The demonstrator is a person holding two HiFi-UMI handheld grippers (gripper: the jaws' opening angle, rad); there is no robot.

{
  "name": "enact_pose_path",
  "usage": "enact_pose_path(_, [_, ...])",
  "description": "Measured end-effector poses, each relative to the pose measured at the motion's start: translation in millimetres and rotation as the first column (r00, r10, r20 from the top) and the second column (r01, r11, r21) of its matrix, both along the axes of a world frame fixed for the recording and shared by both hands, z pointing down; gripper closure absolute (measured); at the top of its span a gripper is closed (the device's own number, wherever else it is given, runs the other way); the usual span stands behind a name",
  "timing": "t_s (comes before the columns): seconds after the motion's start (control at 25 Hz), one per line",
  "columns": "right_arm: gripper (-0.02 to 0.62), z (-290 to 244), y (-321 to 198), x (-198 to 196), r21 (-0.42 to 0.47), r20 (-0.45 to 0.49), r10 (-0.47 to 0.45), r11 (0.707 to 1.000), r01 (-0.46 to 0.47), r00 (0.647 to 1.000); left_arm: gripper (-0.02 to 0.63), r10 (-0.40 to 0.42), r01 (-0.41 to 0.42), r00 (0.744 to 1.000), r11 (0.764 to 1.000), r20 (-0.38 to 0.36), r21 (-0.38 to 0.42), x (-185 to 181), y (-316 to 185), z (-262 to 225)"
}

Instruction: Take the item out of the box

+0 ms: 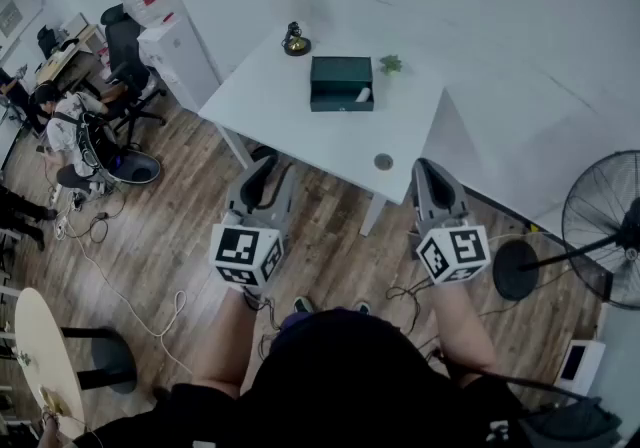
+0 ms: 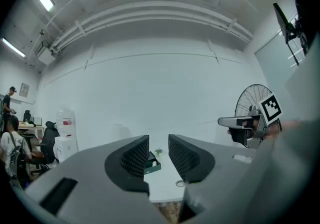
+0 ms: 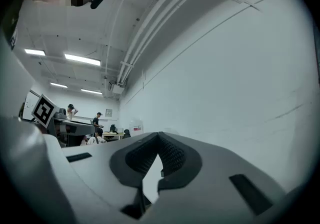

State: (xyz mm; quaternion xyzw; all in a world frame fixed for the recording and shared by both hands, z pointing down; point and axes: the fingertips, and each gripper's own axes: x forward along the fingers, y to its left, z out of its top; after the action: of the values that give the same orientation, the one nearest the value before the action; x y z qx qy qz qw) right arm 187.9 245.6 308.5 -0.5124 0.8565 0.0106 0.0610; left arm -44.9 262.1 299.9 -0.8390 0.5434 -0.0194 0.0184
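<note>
The white item (image 1: 363, 94) is left untouched in the green box (image 1: 341, 83) on the far counter (image 1: 300, 131). The left claw (image 2: 159, 144) is held spread and empty, and the right claw (image 3: 158, 136) is pressed together.

I'm seeing the table (image 1: 300, 126) looking smooth and matt white, the box (image 1: 341, 71) looking matt dark green, the floor (image 1: 170, 236) showing wood-grain planks.

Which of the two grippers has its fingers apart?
The left gripper: a gap between its fingers shows the table beyond, while the right gripper has fingers meeting at the tips.
</note>
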Motion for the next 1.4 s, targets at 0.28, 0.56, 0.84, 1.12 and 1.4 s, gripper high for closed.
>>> enact_pose_path(0.28, [0.591,8.8,4.2,16.1,-0.014,-0.002,-0.026,1.000,0.026,1.000,0.489,-0.020,0.020,1.000,1.000,0.007,-0.011,18.9,9.8,5.5])
enact_pose_path(0.56, [0.589,29.1,-19.1,12.8,-0.063,0.044,-0.019,0.998,0.022,0.999,0.489,-0.078,0.078,0.997,0.997,-0.001,-0.017,-10.2,-2.2,19.8])
enact_pose_path(0.84, [0.457,45.9,-64.0,-17.6,-0.113,0.002,0.029,0.993,-0.028,1.000,0.356,-0.104,0.102,0.994,0.994,-0.045,-0.035,-68.1,-55.0,41.6])
enact_pose_path(1.12, [0.458,63.1,-111.2,-69.5,-0.160,-0.065,0.120,0.979,-0.129,0.991,0.345,-0.041,0.032,0.994,0.996,-0.102,-0.085,-142.3,-119.7,74.4])
enact_pose_path(1.4, [0.463,79.0,-155.9,-113.5,-0.218,-0.130,0.192,0.952,-0.217,0.973,0.347,0.045,-0.076,0.981,0.985,-0.187,-0.158,-186.1,-190.7,107.5])
